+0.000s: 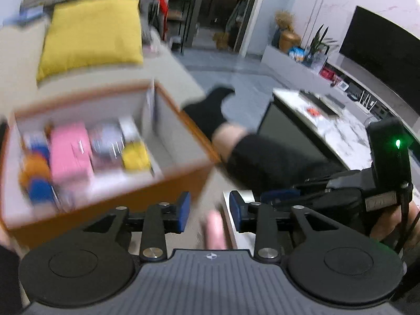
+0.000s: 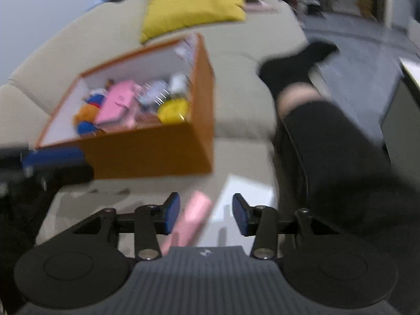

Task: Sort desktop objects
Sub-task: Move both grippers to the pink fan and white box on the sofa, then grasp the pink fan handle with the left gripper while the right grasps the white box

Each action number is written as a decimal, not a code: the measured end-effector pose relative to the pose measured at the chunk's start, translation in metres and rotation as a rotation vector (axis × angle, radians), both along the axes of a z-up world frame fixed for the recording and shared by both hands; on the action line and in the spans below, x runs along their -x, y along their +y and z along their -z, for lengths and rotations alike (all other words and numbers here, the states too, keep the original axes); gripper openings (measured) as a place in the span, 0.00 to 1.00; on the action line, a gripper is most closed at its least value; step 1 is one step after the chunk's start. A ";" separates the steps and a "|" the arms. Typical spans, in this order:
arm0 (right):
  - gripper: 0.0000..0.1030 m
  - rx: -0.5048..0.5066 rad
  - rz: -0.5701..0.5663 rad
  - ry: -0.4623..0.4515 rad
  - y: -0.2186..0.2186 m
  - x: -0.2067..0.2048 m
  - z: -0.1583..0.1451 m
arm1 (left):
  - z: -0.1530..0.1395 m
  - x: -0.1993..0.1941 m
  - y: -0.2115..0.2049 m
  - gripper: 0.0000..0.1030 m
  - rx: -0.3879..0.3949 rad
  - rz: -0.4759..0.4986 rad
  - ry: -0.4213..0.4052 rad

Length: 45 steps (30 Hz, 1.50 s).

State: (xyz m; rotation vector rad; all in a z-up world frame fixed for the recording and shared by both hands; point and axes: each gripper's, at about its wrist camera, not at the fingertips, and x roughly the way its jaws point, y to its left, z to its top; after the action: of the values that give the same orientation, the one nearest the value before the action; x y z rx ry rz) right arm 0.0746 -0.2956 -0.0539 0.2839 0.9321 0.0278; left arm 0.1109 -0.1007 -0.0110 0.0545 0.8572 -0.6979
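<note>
Left hand-held gripper [image 1: 209, 211]: jaws partly apart, empty | right hand-held gripper [image 2: 206, 214]: jaws partly apart, gripping nothing | pink case [image 2: 187, 221]: blurred, lying below them | orange box [image 2: 147, 149]: filled, on sofa [image 2: 236, 99].

Legible text: none in either view; both are motion-blurred

Sign 1: small round emblem, white, quartered, on the ribbed grey body of the left gripper [image 1: 208, 211], at 12 o'clock on its upper edge; no lettering with it

Sign 2: the same kind of emblem, smeared, on the ribbed grey body of the right gripper [image 2: 206, 212], same position

Items in the orange box [image 1: 105, 204]: any labels unreadable
</note>
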 end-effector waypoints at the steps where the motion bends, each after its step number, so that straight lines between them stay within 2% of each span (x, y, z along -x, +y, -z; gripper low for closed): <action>1: 0.47 -0.008 0.028 0.019 -0.001 0.004 0.008 | 0.013 0.004 0.000 0.38 -0.003 -0.003 0.030; 2: 0.47 -0.025 0.054 0.043 -0.002 0.008 0.017 | 0.023 0.006 -0.001 0.40 0.000 -0.009 0.052; 3: 0.47 -0.050 0.076 0.064 -0.005 0.011 0.024 | 0.033 0.008 0.000 0.47 0.002 -0.016 0.069; 4: 0.47 -0.077 0.093 0.084 -0.006 0.014 0.030 | 0.044 0.011 0.000 0.49 0.000 -0.024 0.085; 6: 0.47 -0.111 0.118 0.116 -0.008 0.017 0.041 | 0.059 0.012 -0.001 0.49 0.002 -0.026 0.124; 8: 0.47 -0.092 0.134 0.100 -0.007 0.020 0.044 | 0.071 0.013 -0.003 0.49 0.003 -0.025 0.153; 11: 0.48 -0.102 0.152 0.125 -0.008 0.018 0.052 | 0.086 0.013 -0.007 0.50 -0.014 -0.047 0.181; 17: 0.52 -0.146 0.148 0.123 -0.015 0.016 0.063 | 0.106 0.011 -0.010 0.51 -0.040 -0.082 0.238; 25: 0.55 -0.231 0.168 0.116 -0.024 0.010 0.071 | 0.121 0.008 -0.014 0.53 -0.010 -0.087 0.308; 28: 0.55 -0.204 0.156 0.102 -0.020 0.010 0.071 | 0.126 0.006 -0.012 0.52 0.012 -0.099 0.338; 29: 0.54 -0.192 0.149 0.094 -0.018 0.011 0.069 | 0.124 0.007 -0.011 0.47 0.020 -0.098 0.342; 30: 0.53 -0.181 0.142 0.088 -0.016 0.011 0.069 | 0.123 0.009 -0.010 0.47 0.029 -0.098 0.343; 35: 0.43 -0.152 0.081 0.081 -0.005 0.011 0.063 | 0.119 0.015 -0.003 0.46 0.002 -0.129 0.325; 39: 0.35 -0.133 -0.018 0.063 0.012 0.014 0.057 | 0.115 0.019 0.017 0.46 -0.015 -0.182 0.323; 45: 0.28 0.076 -0.173 0.005 0.058 0.016 0.039 | 0.110 0.019 0.054 0.46 -0.033 -0.283 0.309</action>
State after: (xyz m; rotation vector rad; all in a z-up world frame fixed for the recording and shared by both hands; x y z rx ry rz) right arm 0.0582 -0.2379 -0.0932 0.1325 0.9585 0.1506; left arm 0.0923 -0.0472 -0.1205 -0.1468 1.1463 -0.4309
